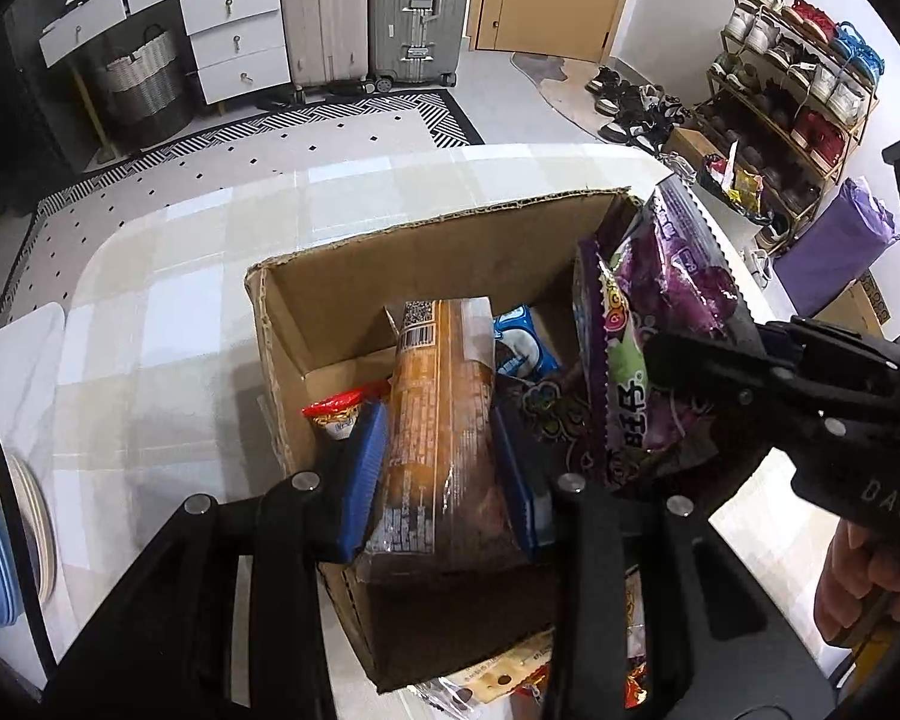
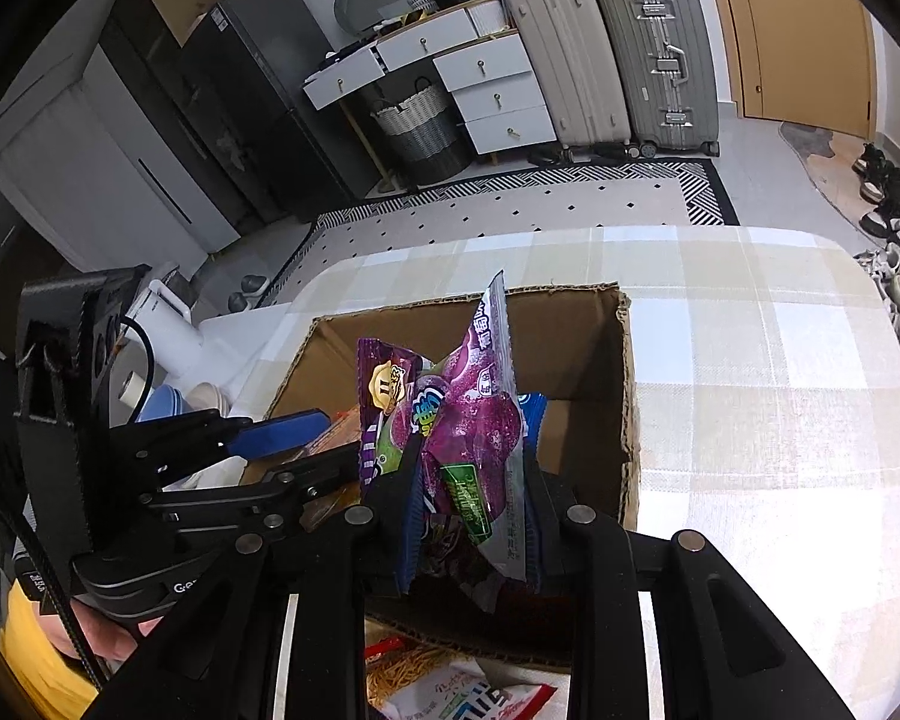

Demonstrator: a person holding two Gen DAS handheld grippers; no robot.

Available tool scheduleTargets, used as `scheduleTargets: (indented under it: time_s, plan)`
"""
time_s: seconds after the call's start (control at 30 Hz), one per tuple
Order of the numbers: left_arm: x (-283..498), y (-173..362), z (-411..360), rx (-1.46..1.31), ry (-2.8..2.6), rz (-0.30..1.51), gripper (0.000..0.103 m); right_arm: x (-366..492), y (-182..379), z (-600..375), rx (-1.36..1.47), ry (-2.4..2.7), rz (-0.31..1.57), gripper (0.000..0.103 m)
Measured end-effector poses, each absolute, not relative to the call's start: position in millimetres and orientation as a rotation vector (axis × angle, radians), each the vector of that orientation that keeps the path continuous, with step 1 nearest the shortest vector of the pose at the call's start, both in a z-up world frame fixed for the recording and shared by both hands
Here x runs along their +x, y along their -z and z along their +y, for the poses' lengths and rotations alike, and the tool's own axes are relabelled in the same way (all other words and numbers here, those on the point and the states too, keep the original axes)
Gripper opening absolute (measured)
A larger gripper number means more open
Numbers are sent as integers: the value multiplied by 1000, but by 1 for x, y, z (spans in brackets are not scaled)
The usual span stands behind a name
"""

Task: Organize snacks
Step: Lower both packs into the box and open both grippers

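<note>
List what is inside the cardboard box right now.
In the cardboard box: an orange-brown packet in the left gripper, purple packets in the right gripper, a blue-white pack. Below them is hidden.

We see a brown cardboard box [image 1: 330,294] with its top open. All places are told from this box. A long orange snack pack [image 1: 435,420] stands up inside it, near the front wall. A purple snack bag [image 2: 474,426] is held up over the box, on its right side in the left wrist view. A blue and white pack [image 1: 519,342] lies deep inside, behind the orange one. A red and white pack [image 1: 339,411] peeks up by the left wall.
</note>
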State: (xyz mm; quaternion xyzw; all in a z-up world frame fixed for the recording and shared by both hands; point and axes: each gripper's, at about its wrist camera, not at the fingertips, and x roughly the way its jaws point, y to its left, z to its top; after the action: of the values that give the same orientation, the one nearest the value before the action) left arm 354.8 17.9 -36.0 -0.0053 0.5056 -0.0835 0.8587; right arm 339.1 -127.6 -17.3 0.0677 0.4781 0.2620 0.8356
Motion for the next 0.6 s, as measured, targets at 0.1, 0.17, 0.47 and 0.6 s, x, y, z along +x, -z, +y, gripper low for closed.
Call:
scheduleTargets:
  time_s: [0.1, 0.17, 0.47, 0.6]
  plan:
    - [350, 34, 17, -12, 175, 1060, 34, 337, 12, -128, 145, -546, 1007, 26]
    - [348, 34, 16, -23, 184, 1058, 34, 335, 9, -126, 137, -549, 1003, 27]
    - [330, 23, 22, -69, 156, 1051, 46, 325, -1, -127, 107, -520, 980, 33]
    - [316, 9, 21, -65, 141, 1028, 59, 314, -13, -133, 112, -522, 951, 33]
